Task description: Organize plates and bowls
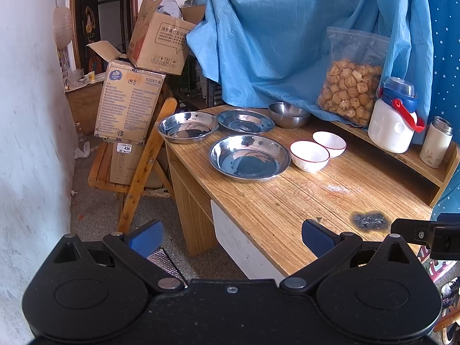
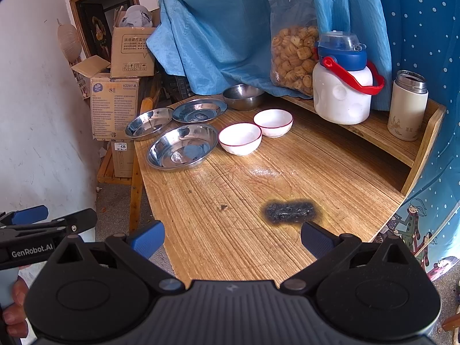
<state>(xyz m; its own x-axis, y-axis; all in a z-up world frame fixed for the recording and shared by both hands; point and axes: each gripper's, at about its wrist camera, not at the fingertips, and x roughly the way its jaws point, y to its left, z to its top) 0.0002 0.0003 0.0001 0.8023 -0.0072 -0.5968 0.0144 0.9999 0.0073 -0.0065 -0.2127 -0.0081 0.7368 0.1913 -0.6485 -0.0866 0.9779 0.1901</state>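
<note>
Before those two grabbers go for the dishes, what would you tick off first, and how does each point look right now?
1. Left tool open and empty: ok.
2. Right tool open and empty: ok.
3. Three steel plates lie separate, unstacked; the nearest steel plate is unobstructed: ok.
4. Two white bowls sit upright side by side; touching or not: cannot tell.
5. Steel bowl at the back, under the blue cloth edge; clearance: cannot tell.
6. Bare desk in front for stacking: ok.

You've got glossy steel plates [image 1: 249, 157], glazed white bowls [image 1: 309, 155], grainy scorched wood desk [image 2: 230, 201].
</note>
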